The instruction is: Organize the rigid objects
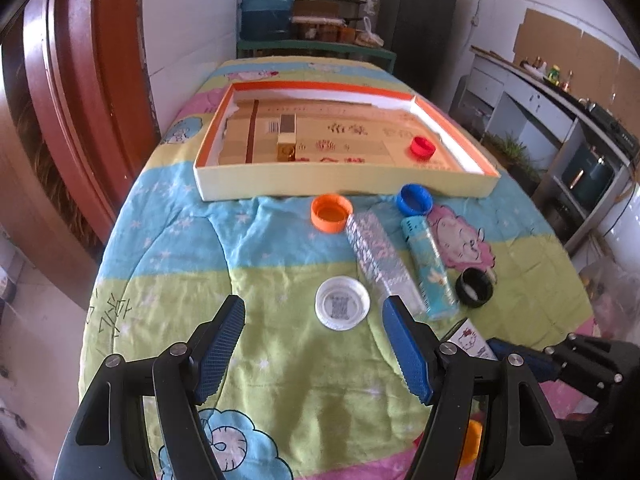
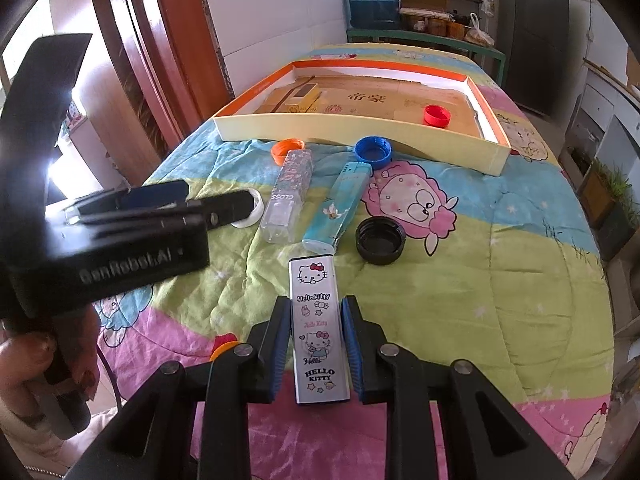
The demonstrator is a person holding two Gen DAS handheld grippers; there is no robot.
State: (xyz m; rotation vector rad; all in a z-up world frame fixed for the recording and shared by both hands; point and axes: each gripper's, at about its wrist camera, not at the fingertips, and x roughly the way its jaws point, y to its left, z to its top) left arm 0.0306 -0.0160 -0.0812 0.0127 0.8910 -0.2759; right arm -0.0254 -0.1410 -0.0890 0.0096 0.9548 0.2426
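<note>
Right gripper (image 2: 316, 332) clenched on the Hello Kitty lighter (image 2: 317, 328) for carrying to the far tray (image 2: 360, 130); left gripper (image 1: 314, 344) released, poised near the white cap (image 1: 342, 307).

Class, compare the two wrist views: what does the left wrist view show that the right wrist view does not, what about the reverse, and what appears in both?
Only the left wrist view: the whole white round lid with a code printed inside, between the open left gripper fingers.

Only the right wrist view: the right gripper shut on the white Hello Kitty printed case, and a hand holding the left gripper.

Both: the shallow orange-rimmed cardboard tray, red round cap, blue round cap, orange round cap, black round cap.
</note>
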